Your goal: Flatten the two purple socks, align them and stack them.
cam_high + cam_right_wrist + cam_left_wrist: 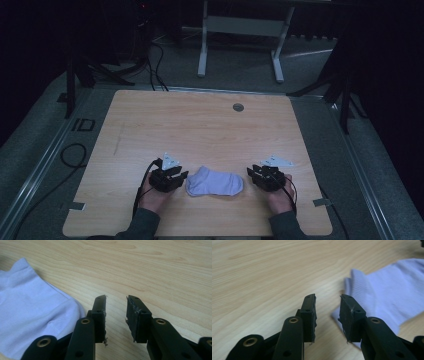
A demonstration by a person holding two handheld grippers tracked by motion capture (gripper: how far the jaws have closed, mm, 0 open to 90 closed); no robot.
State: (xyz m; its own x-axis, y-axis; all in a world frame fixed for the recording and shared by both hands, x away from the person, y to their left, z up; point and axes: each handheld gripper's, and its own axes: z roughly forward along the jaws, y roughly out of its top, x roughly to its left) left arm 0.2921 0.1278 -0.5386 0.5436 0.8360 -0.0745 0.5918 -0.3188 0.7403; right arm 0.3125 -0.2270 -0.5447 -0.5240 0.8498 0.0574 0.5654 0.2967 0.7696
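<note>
The sock lies flat on the near part of the bench, between the two grippers, and its long axis runs from side to side, so each end looks toward one hand. The left gripper stands just beside the ribbed cuff end; in the left gripper view the sock is to the right of the jaws and a little ahead of them, and one jaw lies over its edge, but whether it touches the cloth I cannot tell. The jaws there stand apart, with only bare wood in the gap. The right gripper is just beside the other end; in the right gripper view the sock lies to the left of the jaws, which are also apart and hold nothing. Both hands seem about equally near, so I judge that each gripper must turn inward toward its own end before it can close on the cloth.
</note>
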